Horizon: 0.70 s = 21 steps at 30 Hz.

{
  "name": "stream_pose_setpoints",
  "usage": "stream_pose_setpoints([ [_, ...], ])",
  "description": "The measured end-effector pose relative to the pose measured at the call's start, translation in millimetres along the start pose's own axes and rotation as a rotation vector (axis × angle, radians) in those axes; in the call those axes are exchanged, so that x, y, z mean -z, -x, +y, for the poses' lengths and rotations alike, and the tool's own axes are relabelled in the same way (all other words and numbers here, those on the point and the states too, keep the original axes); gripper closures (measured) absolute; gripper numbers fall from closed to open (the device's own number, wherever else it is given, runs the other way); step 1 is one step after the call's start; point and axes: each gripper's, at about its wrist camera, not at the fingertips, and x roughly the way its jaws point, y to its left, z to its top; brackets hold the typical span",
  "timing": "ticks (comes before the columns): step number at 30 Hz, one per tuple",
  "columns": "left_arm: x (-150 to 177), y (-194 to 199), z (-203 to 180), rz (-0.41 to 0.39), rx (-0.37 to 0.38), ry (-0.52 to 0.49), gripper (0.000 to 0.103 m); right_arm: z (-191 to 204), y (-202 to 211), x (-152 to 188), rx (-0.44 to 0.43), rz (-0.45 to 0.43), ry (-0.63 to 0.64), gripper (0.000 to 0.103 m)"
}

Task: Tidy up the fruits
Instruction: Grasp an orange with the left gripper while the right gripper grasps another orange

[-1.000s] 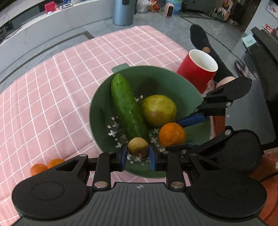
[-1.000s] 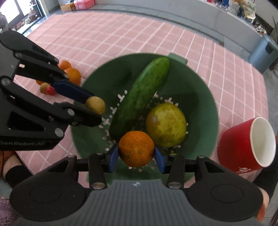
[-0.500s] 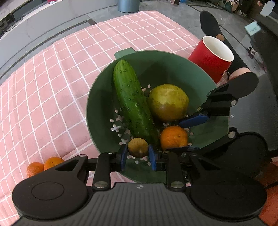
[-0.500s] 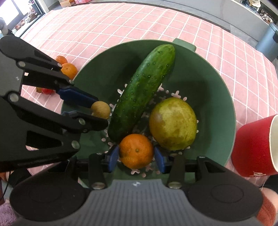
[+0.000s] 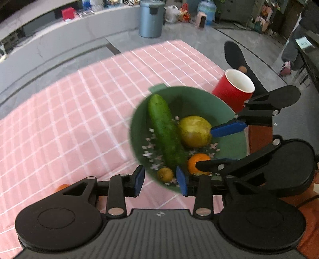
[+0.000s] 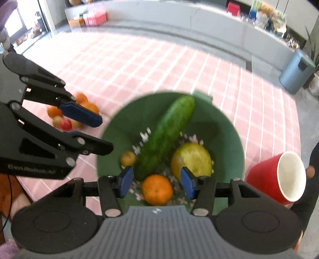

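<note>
A green colander bowl (image 5: 199, 103) (image 6: 225, 131) on the pink checked cloth holds a cucumber (image 5: 165, 133) (image 6: 165, 135), a yellow-green round fruit (image 5: 194, 131) (image 6: 192, 159), an orange (image 5: 196, 162) (image 6: 157, 189) and a small brown fruit (image 5: 165, 175) (image 6: 128, 158). My left gripper (image 5: 160, 180) is open, raised over the bowl's near rim above the small brown fruit. My right gripper (image 6: 156, 182) is open above the orange, which lies in the bowl.
A red cup (image 5: 233, 89) (image 6: 279, 177) stands right of the bowl. Several small oranges and a red fruit (image 6: 65, 124) lie on the cloth left of the bowl. A grey bin (image 5: 151, 19) stands on the floor beyond the table.
Both grippers opened and let go: the small brown fruit and the orange now lie in the bowl. Both grippers lifted and drew back from the bowl.
</note>
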Motion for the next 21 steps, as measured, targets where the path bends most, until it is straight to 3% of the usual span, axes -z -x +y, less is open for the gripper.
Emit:
stream_pose_setpoints([
  [12,38.5,54.6,70.6,-0.075,-0.12,0.088,0.059,65.2,30.7,-24.1,-0.075,-0.208,0.063,0.046],
  [21,75.3,42.7,123.1,-0.024,-0.141,0.205,0.055,114.4,-8.4,-39.4,-0.109,-0.18,0.159,0.055],
])
